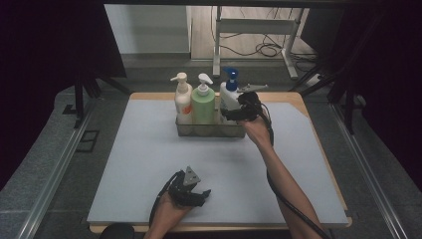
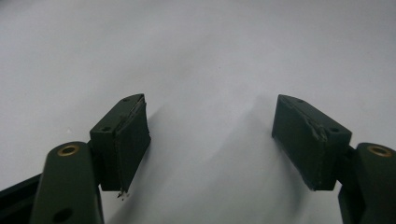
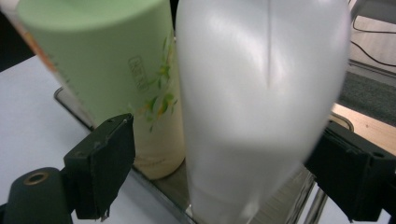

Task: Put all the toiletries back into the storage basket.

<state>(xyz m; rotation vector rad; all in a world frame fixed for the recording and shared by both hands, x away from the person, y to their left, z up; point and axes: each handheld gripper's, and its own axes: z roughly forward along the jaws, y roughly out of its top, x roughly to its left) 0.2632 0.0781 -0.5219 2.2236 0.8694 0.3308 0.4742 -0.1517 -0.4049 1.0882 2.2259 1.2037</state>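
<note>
- High view looks down and forward from above the person's side, taking in the whole table (image 1: 149, 164).
- Left gripper view rides low, staring close at bare table surface.
- Right gripper view sits right up against the white bottle (image 3: 261, 107) and green bottle (image 3: 116, 70); the high view shares both, farther off.

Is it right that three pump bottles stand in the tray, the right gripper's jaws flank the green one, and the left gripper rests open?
Not quite: the right gripper has its jaws either side of the white bottle, as the right gripper view shows; the green bottle stands beside it. The tray and open left gripper are as stated.
</note>
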